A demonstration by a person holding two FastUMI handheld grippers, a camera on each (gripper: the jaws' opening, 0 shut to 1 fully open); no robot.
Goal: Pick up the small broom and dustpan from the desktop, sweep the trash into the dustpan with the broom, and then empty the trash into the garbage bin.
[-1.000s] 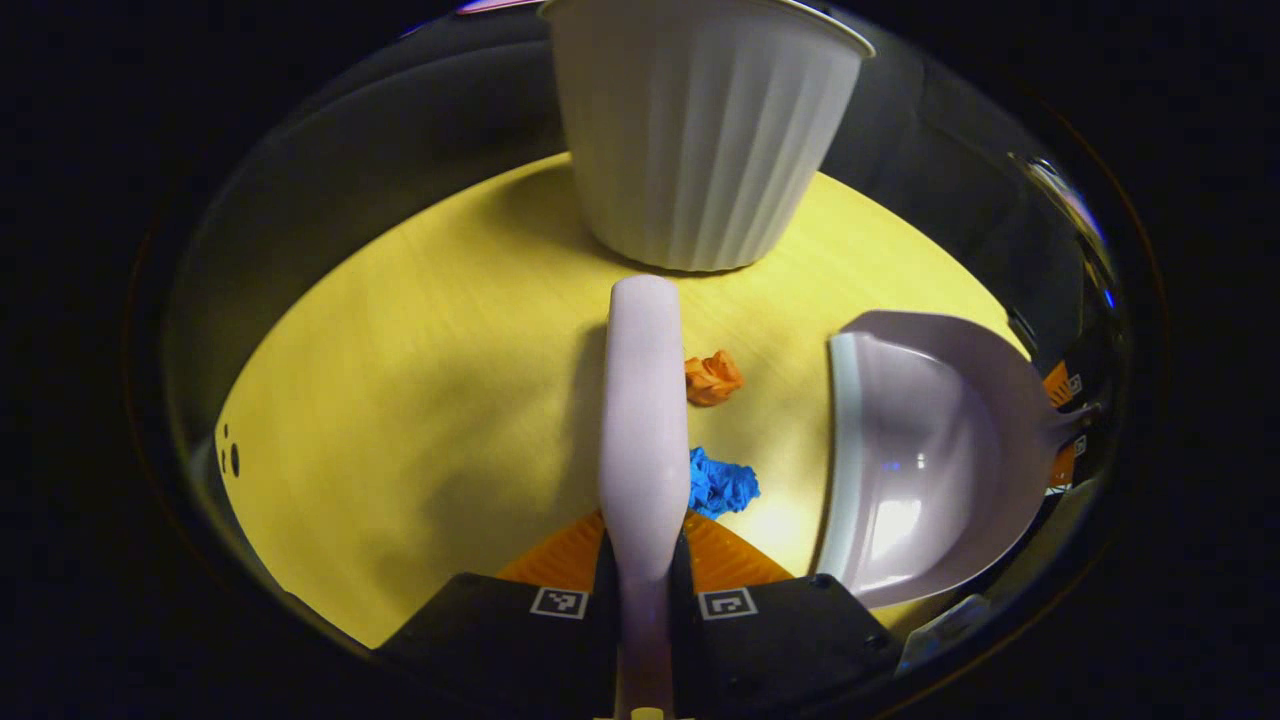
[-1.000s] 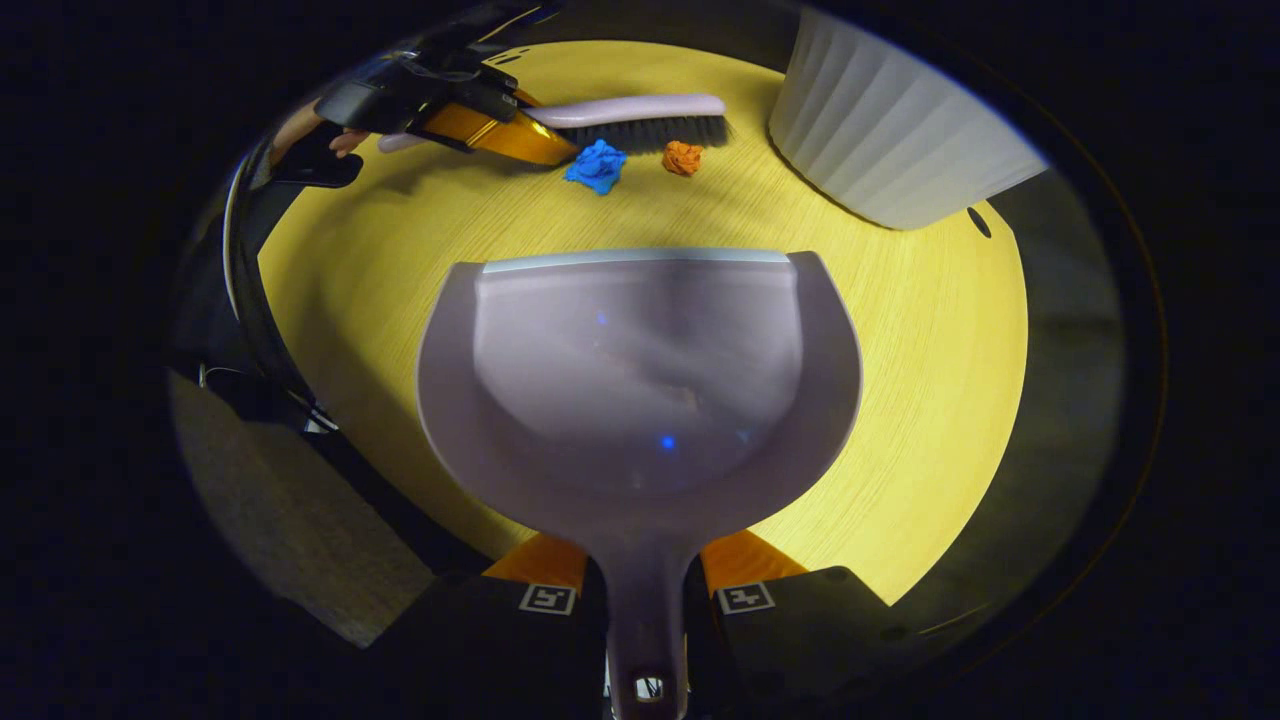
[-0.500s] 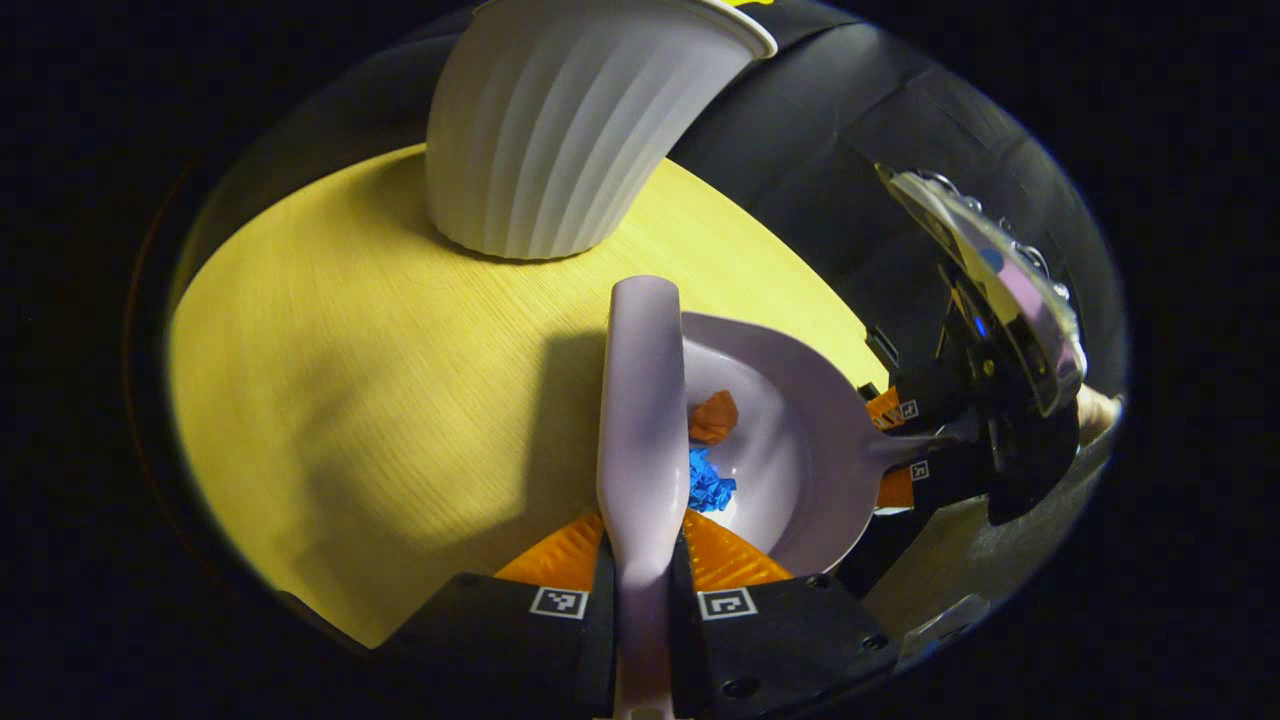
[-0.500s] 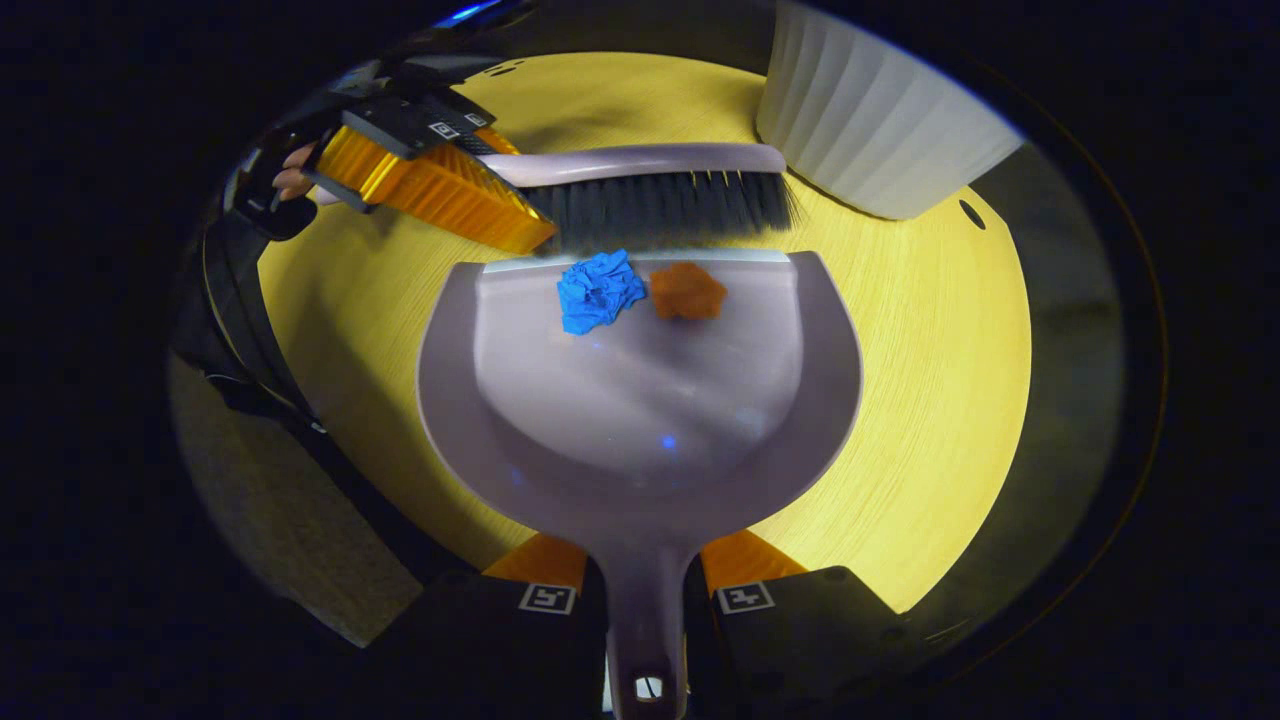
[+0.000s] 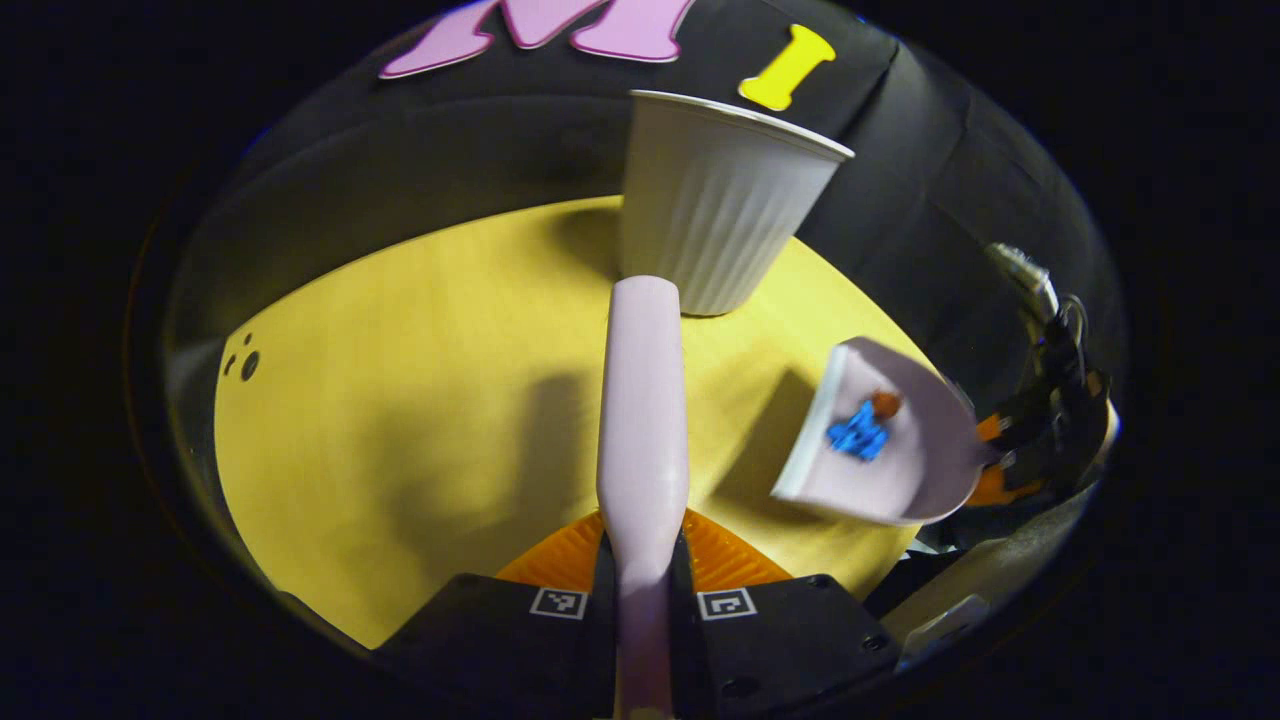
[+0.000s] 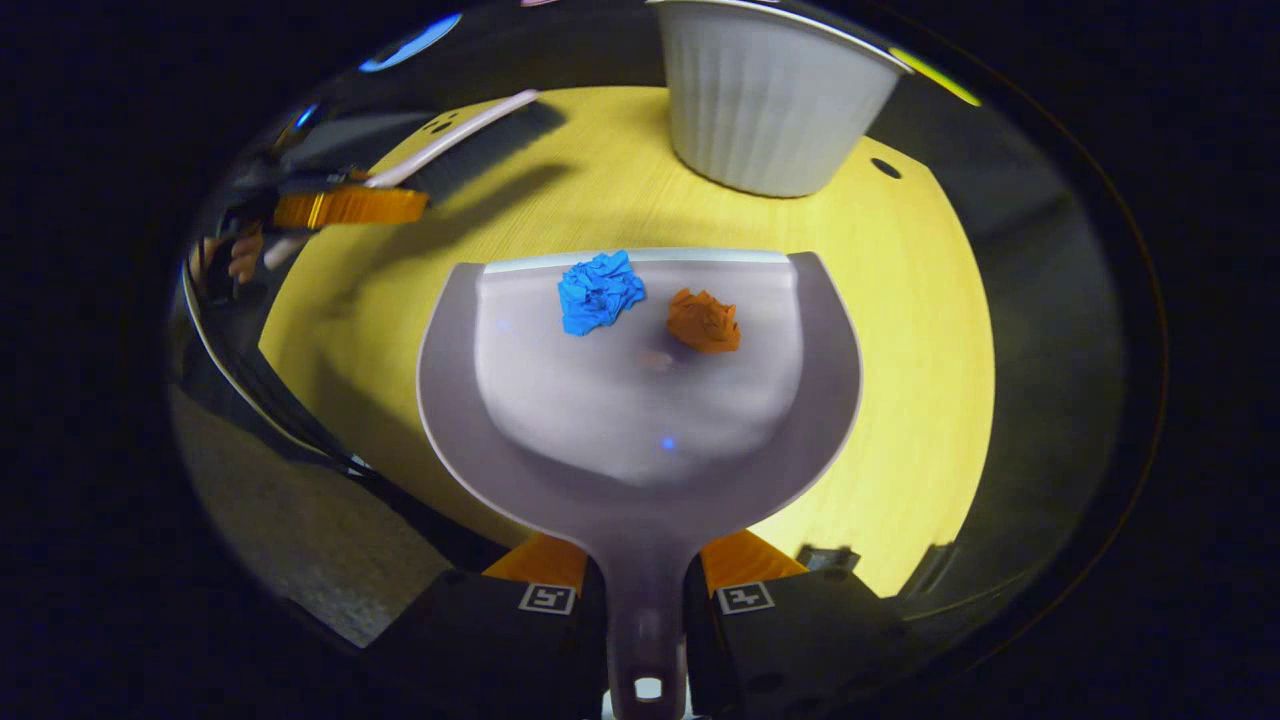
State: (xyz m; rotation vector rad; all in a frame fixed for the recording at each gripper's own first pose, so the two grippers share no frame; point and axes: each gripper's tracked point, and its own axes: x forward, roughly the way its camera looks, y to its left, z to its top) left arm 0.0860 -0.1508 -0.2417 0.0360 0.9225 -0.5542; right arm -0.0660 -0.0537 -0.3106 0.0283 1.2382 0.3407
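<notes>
The right claw [image 6: 645, 590] is clenched on the dustpan [image 6: 640, 420] handle, and the pan has come up off the desk [image 6: 900, 330] since half a second ago. The left claw [image 5: 642, 575], gripping the broom [image 5: 643, 400], has pulled away. So sweeping looks done; emptying remains. The blue scrap [image 6: 598, 290] and orange scrap [image 6: 704, 320] lie near the pan's front lip, with the white ribbed bin [image 6: 770, 100] just ahead.

Blue scrap [image 6: 600, 291] and orange scrap [image 6: 704, 320] swept off the worktop [image 6: 930, 330] into the dustpan [image 6: 640, 400], dustpan lifted clear, broom [image 5: 644, 400] drawn back from it, bin [image 6: 775, 95] brought more centred ahead.
</notes>
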